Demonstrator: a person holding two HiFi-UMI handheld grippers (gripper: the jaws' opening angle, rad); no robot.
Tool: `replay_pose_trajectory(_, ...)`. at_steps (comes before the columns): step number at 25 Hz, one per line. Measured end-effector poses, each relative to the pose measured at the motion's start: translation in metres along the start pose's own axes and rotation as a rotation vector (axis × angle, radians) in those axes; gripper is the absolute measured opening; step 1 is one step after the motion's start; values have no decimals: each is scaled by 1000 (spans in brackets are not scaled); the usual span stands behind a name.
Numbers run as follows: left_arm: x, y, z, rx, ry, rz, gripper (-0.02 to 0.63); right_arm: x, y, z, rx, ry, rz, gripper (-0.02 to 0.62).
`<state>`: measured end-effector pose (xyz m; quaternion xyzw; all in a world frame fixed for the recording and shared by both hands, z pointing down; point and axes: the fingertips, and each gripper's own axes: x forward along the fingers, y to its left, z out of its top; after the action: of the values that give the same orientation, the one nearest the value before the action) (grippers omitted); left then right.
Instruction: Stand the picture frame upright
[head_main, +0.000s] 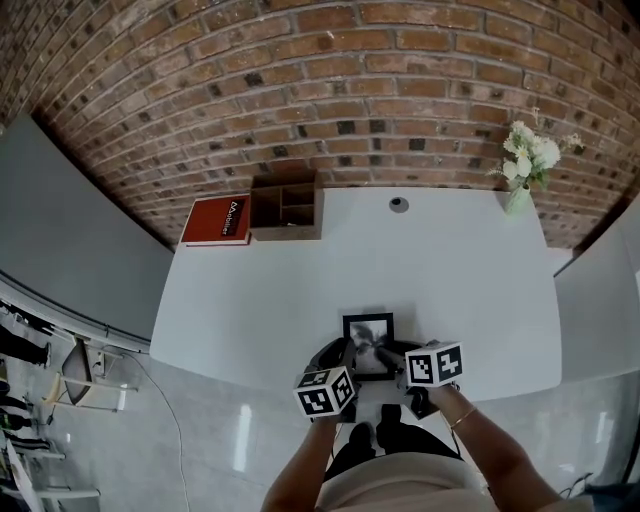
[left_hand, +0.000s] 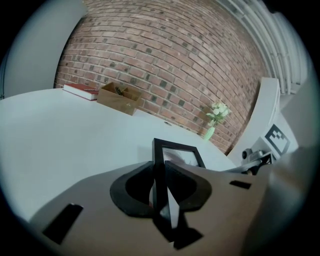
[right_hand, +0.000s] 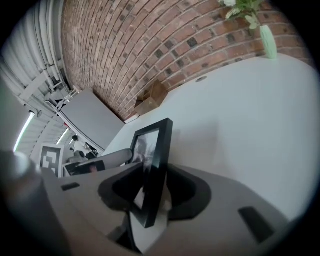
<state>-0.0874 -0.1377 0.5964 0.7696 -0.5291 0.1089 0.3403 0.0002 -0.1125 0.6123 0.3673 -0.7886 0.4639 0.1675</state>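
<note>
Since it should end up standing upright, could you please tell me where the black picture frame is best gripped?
Probably take the picture frame by a thin side rail, low down, coming from the near side with the jaws across its thickness. The rail is narrow and flat-faced, so a pinch should seat squarely. The left gripper pinches it so.

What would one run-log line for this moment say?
left tool: gripping frame edge | right tool: open around frame | frame: at table's near edge

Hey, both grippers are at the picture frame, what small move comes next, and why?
Probably draw the right gripper back off the picture frame: its jaws stand apart around the frame's edge without pressing, while the left gripper clamps the opposite edge.
</note>
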Motion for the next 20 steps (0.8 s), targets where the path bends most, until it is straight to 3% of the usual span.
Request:
replay_pose_trajectory(8, 4, -23, 33, 73, -32, -26, 64, -24, 3, 34, -19, -111, 5, 123)
replay_pose_trajectory(20, 31, -86, 122, 188, -159, -74, 64, -77, -2, 124, -110, -291, 34, 123)
